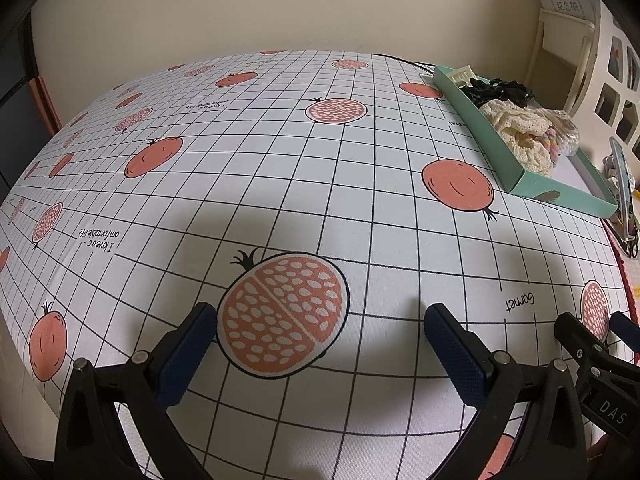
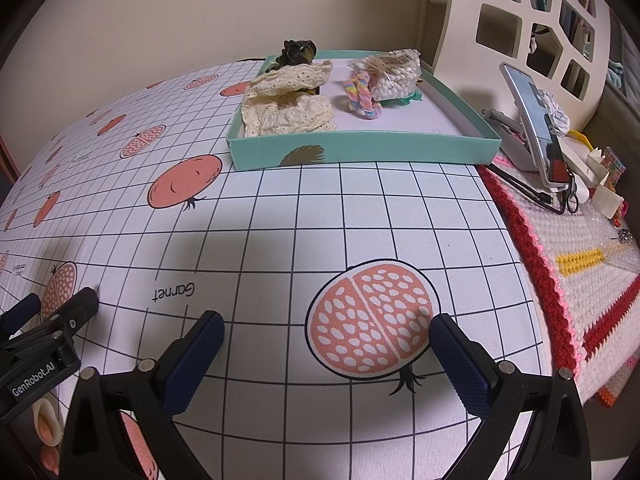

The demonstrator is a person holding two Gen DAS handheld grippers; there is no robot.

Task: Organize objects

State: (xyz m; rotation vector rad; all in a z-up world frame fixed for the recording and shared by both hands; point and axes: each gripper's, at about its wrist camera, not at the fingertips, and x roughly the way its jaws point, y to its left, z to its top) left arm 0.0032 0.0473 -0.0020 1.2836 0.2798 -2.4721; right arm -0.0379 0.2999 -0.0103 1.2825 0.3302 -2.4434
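a shallow teal box (image 2: 360, 152) lies flat at the far right of the bench, open on top; inside at its left lies a crumpled cream lace cloth (image 2: 288, 104), with a dark, shiny, crumpled thing (image 2: 298, 52) just behind it; in the middle lies a pastel rainbow twisted piece (image 2: 360, 94); beside that, touching it, is a clear bag of cotton swabs (image 2: 394, 74).
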